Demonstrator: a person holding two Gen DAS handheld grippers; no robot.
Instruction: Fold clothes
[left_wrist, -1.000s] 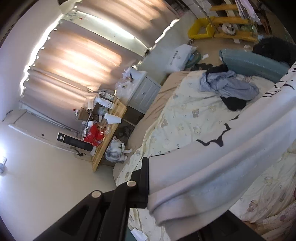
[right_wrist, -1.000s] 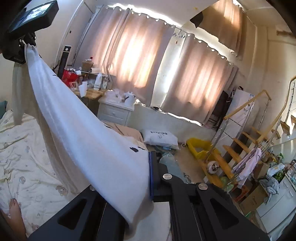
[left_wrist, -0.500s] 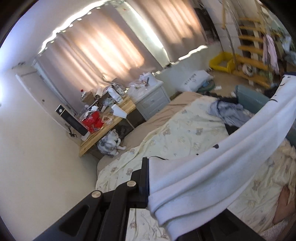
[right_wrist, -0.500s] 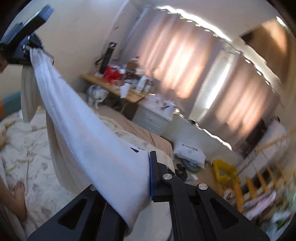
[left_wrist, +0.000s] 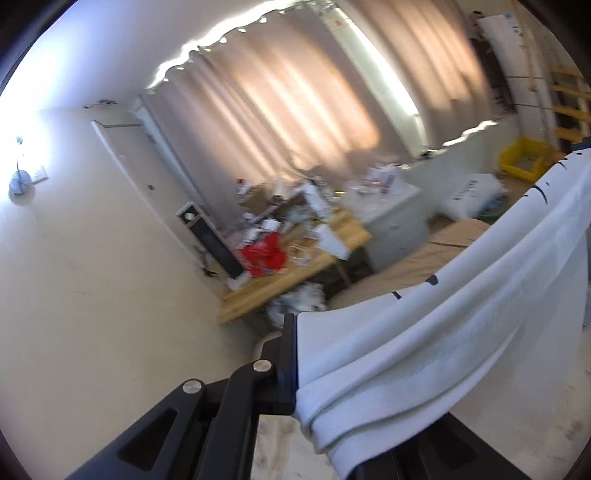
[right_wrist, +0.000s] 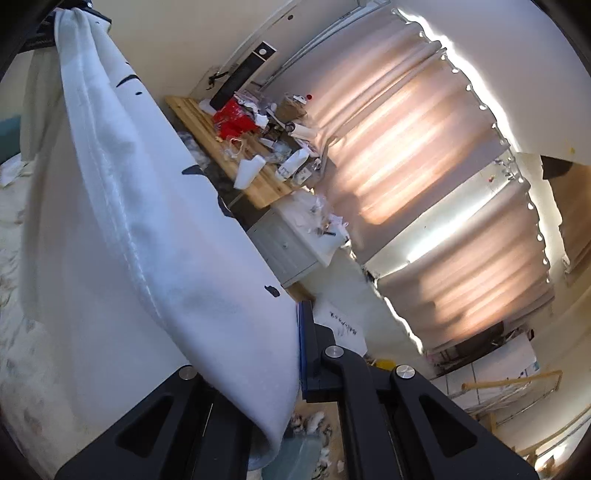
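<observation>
**Left wrist view: white garment stretched between two closed grippers**

A white garment (left_wrist: 424, 343) with small black marks is seen clamped at one end in the left gripper (left_wrist: 295, 373), whose jaws are pressed fully together on the cloth. The cloth is stretched in the air, up and to the right, out to the frame's edge. In the right wrist view, the other end is pinched in the equally closed right gripper (right_wrist: 297, 354), and the garment (right_wrist: 122, 206) runs up to the top left corner.

Compared with a second ago, both views are rolled and raised: the bed with its pile of clothes is no longer seen from the left wrist, and the curtains (left_wrist: 295, 92) and cluttered wooden desk (left_wrist: 295, 280) are now centred and blurred.

Dark lettering is visible on a white bag (left_wrist: 469, 192), but it cannot be read.
</observation>
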